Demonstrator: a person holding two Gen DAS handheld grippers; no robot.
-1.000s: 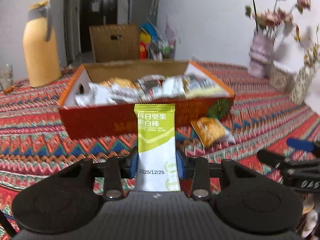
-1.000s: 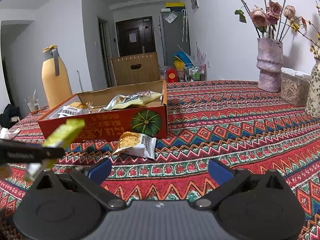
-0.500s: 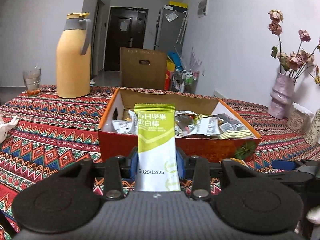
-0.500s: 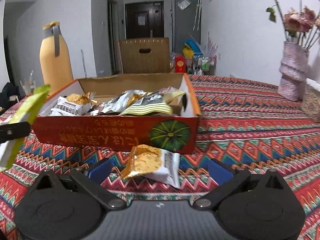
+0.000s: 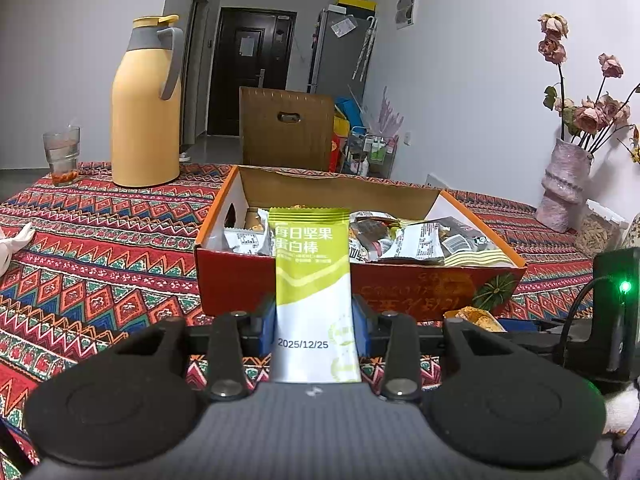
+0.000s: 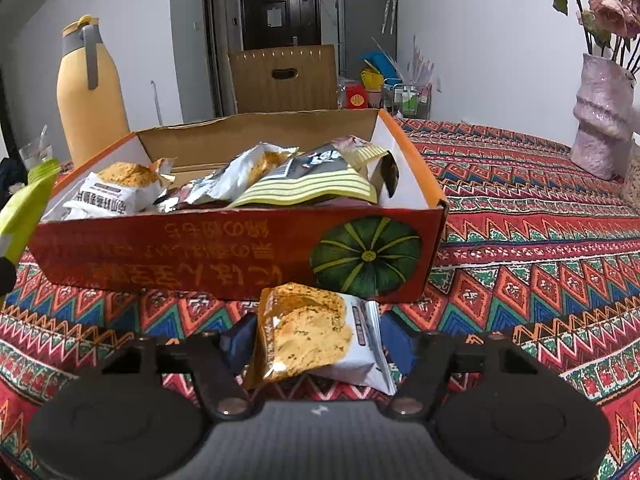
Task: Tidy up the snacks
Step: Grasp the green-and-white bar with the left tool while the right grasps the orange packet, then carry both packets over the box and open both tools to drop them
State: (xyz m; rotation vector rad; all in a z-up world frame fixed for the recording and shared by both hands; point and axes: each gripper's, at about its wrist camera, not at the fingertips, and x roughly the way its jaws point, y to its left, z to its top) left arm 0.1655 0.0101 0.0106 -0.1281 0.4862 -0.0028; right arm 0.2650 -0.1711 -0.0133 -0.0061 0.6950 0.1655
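Judging by the snack-filled pumpkin box (image 6: 240,256), sorting was nearly done: left gripper (image 5: 314,330) jaws clamped the green protein bar (image 5: 311,280), right gripper (image 6: 316,346) jaws flanked the cracker packet (image 6: 312,336), contact unclear.

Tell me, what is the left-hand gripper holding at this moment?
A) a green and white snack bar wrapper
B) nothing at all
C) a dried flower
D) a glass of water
A: in the left wrist view the left gripper has its blue pads pressed against both sides of the green and white snack bar, held upright in front of the red snack box.
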